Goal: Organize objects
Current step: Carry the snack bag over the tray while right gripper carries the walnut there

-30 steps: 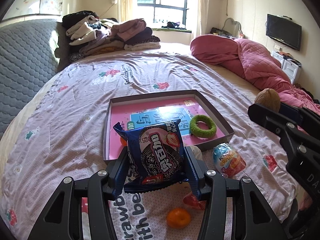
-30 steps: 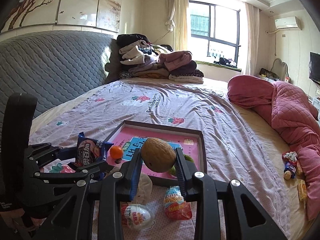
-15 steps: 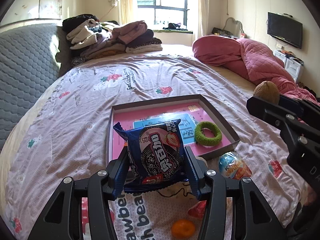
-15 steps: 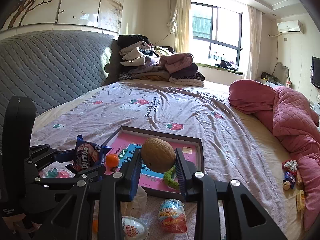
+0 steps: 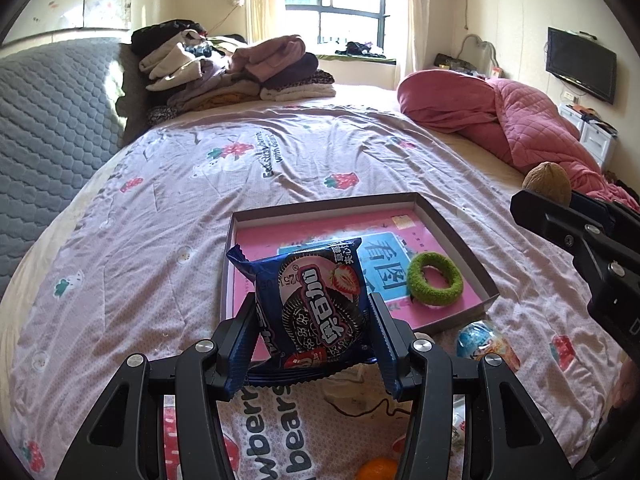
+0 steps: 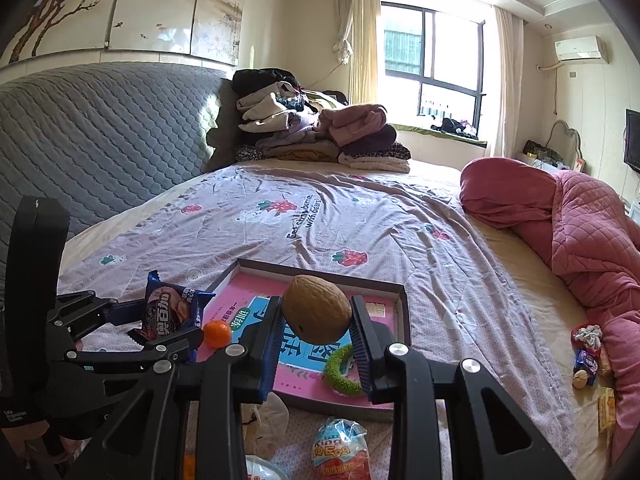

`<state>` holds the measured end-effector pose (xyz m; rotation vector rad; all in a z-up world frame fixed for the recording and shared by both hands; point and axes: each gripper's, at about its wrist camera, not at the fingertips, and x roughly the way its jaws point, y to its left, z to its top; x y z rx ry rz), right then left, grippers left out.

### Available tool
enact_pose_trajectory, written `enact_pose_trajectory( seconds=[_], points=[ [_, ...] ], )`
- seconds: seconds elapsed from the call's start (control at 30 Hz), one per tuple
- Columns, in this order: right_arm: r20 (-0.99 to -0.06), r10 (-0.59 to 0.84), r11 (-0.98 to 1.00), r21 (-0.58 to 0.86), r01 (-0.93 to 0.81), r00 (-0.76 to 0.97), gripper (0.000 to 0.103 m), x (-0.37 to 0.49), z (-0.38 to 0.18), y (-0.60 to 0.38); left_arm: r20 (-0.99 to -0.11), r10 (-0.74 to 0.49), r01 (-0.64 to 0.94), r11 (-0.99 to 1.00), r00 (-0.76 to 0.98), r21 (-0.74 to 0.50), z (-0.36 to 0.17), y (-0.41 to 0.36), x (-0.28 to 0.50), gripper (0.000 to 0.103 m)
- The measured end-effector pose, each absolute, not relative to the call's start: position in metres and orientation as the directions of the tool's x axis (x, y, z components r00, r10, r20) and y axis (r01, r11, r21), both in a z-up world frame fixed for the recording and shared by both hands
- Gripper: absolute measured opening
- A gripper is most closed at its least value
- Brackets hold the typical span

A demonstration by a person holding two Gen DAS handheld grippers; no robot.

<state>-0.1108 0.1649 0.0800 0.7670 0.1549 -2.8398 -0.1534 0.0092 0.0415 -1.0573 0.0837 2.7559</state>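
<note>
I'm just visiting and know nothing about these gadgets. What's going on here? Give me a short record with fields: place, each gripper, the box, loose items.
place: a bed with a strawberry-print sheet
left gripper: shut on a blue cookie packet, held above the sheet
right gripper: shut on a brown walnut, held over the box
box: shallow, open, pink inside; a green ring lies in it
orange: at the box's near left corner; in or beside, unclear
loose items: wrapped toy egg on the sheet before the box

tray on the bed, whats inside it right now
Inside the tray: a green ring, an orange, and a pink-and-blue printed sheet. The held snack packet covers part of the floor.
</note>
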Motion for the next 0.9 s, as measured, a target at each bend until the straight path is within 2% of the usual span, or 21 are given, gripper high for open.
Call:
enact_pose_trajectory(
  seconds=[0.9],
  points=[
    [-0.552,-0.118,-0.977,-0.085,0.197,-0.825,0.033,-0.155,0.063,0.166,-0.653,0.138,-0.166,-0.986,-0.745,-0.019,0.047,-0.002,-0.216,0.054]
  ],
)
